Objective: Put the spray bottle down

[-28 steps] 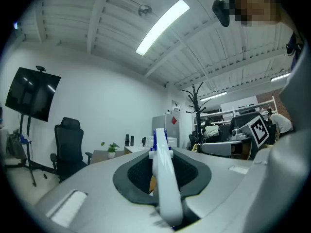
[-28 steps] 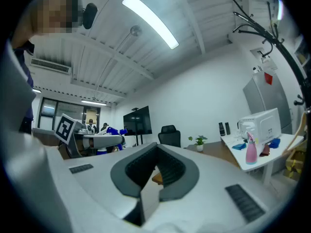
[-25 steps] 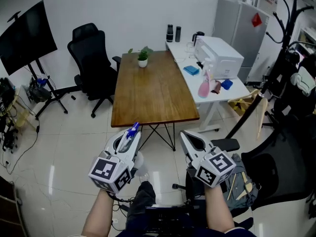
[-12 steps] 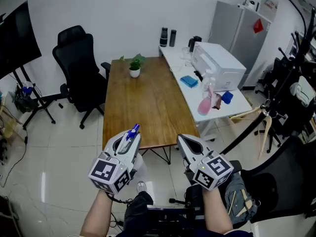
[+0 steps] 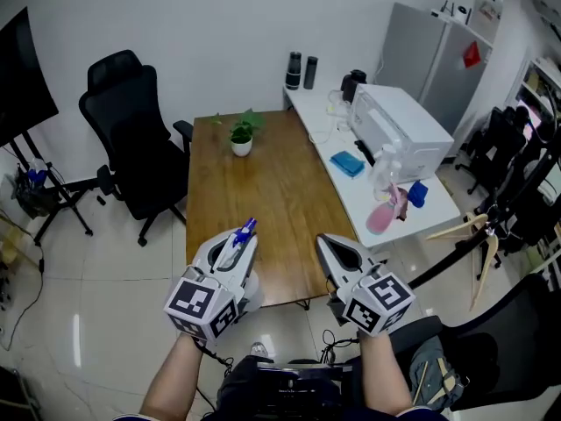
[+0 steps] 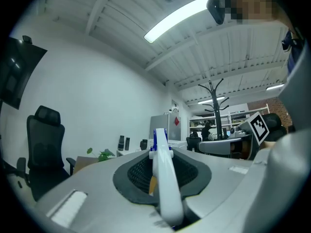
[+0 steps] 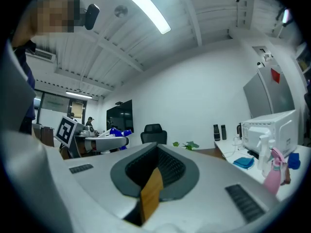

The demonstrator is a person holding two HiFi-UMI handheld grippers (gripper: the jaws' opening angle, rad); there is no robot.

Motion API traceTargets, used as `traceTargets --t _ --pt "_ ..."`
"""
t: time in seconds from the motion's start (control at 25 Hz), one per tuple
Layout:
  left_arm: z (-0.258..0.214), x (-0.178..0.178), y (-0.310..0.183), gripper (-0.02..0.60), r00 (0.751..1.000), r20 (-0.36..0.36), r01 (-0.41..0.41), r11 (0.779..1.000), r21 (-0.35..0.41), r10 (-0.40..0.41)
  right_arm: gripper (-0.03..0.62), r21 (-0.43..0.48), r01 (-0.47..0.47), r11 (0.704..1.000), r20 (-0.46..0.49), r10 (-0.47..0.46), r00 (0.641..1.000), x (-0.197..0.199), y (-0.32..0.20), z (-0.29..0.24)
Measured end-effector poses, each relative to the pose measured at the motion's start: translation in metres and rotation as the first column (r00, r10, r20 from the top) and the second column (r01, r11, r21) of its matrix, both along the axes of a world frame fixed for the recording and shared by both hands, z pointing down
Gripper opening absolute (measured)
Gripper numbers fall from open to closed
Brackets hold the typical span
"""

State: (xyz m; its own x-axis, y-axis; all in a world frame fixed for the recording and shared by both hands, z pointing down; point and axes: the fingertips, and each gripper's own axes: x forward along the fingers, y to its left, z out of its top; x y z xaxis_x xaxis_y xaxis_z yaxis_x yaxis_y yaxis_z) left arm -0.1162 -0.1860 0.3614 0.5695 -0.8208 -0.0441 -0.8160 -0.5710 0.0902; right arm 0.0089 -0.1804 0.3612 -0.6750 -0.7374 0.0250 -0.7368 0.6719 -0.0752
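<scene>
Left gripper (image 5: 237,249) is clamping the bottle (image 6: 163,178) by its thin head; right gripper (image 5: 333,247) is sitting clenched, empty. Released at the table (image 5: 263,182) edge, the bottle is risking toppling off.

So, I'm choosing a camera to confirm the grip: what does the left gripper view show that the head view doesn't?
Only the left gripper view: the ceiling light and the spray bottle wedged between the left gripper's tongs. Only the head view: the pink bottle and blue cloth on the white table. Both: the potted plant, the black chair and the bottle's blue nozzle.
</scene>
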Motion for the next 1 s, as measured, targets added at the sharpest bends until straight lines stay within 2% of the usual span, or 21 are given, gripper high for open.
traceTargets --t 0.32,0.64,1.0 --pt "0.001 0.001 -0.049 0.081 1.0 0.01 0.006 1.0 -0.005 -0.006 0.011 0.006 0.012 1.0 -0.044 -0.012 0.999 -0.008 -0.049 0.008" --pt "0.004 0.023 -0.091 0.081 0.999 0.044 0.008 1.0 0.008 -0.008 0.011 0.033 0.095 0.995 -0.03 -0.094 0.995 -0.008 -0.084 0.016" --pt "0.021 0.04 -0.121 0.08 0.999 0.051 0.009 1.0 0.009 -0.01 0.011 0.001 0.115 0.993 -0.045 -0.114 0.992 -0.004 -0.109 0.033"
